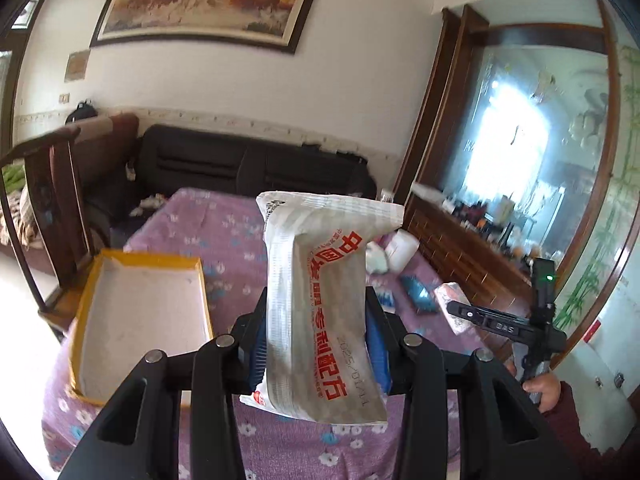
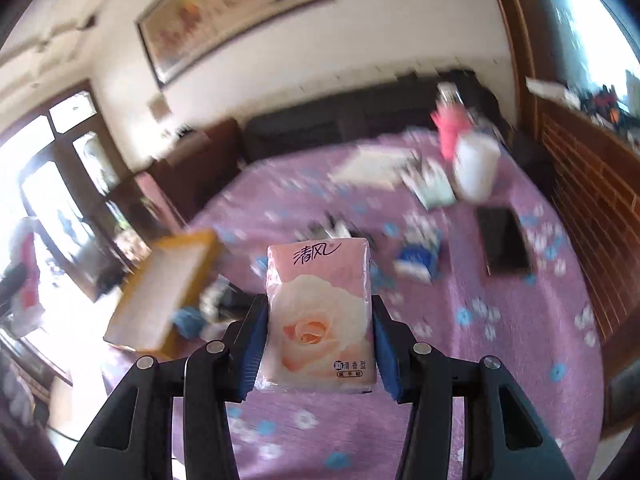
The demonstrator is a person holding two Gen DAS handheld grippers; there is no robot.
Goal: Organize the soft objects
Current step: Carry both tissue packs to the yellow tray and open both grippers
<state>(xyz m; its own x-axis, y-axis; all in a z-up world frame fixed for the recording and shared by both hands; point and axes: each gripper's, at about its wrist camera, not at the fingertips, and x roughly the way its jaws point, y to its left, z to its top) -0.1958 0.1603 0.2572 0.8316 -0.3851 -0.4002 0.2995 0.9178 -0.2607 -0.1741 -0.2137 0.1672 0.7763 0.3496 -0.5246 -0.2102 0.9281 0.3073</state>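
My left gripper (image 1: 316, 294) is shut on a white soft packet with red lettering (image 1: 316, 248), held upright above the table. Lower left of it lies an open box with a yellow rim and white inside (image 1: 144, 312), also seen blurred in the right wrist view (image 2: 160, 300). My right gripper (image 2: 318, 300) is shut on a pink tissue pack printed with a rose (image 2: 316, 272), its blue pads (image 2: 252, 344) pressing both sides. In the left wrist view, that right gripper shows as a black tool at far right, with a hand (image 1: 544, 388) on it.
A purple flowered cloth (image 1: 224, 232) covers the table. On it lie a black phone (image 2: 504, 240), a blue packet (image 2: 420, 256), a white container (image 2: 476, 168) and a pink item (image 2: 452, 128). A dark sofa (image 1: 240, 160) stands behind, a wooden chair (image 1: 52, 184) at left.
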